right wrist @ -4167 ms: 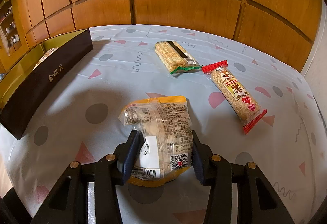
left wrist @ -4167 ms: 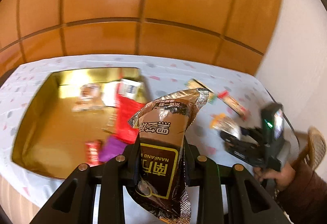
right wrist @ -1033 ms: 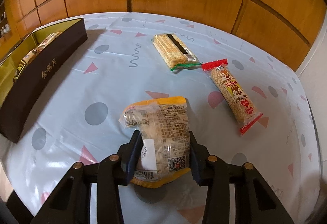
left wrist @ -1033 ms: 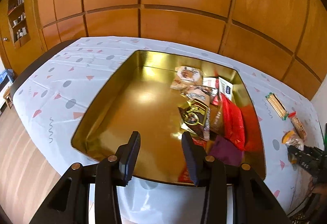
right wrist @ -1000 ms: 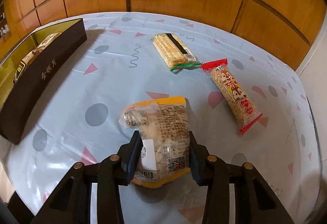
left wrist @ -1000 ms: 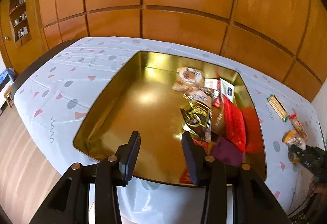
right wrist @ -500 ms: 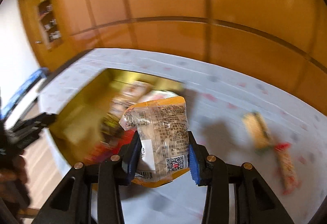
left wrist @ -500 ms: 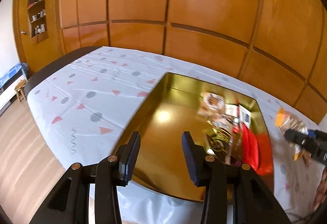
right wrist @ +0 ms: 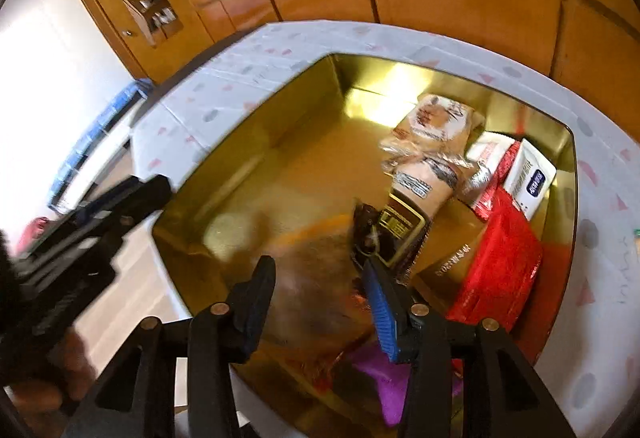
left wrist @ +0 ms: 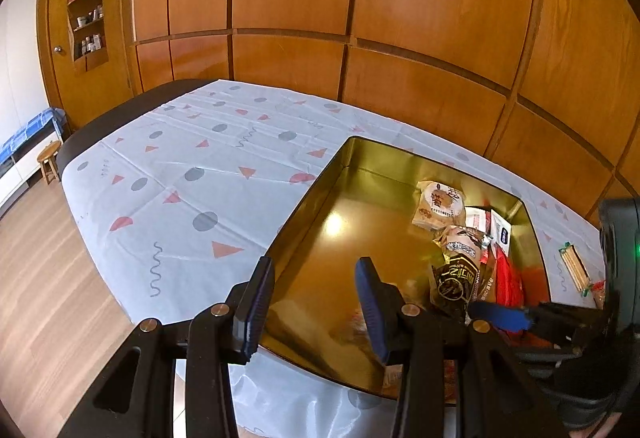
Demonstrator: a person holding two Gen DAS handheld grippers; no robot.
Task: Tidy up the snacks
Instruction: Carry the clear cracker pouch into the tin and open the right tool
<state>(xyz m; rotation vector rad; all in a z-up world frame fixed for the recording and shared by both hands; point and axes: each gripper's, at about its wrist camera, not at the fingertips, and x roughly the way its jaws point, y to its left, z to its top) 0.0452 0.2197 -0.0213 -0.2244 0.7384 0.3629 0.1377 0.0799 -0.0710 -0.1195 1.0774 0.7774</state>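
A gold tin (left wrist: 312,194) (right wrist: 280,110) sits on the patterned tablecloth and holds several snacks at its right side: a brown sachet (left wrist: 456,274) (right wrist: 404,214), a red pack (right wrist: 500,270), a round cake pack (left wrist: 440,200) and a purple pack (right wrist: 400,390). My left gripper (left wrist: 316,298) is open and empty above the tin's near left corner. My right gripper (right wrist: 320,302) is open over the tin; a blurred yellow-brown packet (right wrist: 312,278) lies or falls just below its jaws. The right gripper also shows in the left wrist view (left wrist: 520,318).
A cracker pack (left wrist: 576,270) lies on the tablecloth (left wrist: 180,174) right of the tin. Wood panelling stands behind the table. A small stool (left wrist: 50,158) and wooden floor are at the left. The left gripper and hand show at the left of the right wrist view (right wrist: 80,238).
My right gripper carried the yellow-edged packet from the table to over the tin and opened; the packet is out of its jaws. My left gripper, empty since dropping the brown sachet, drew back left.
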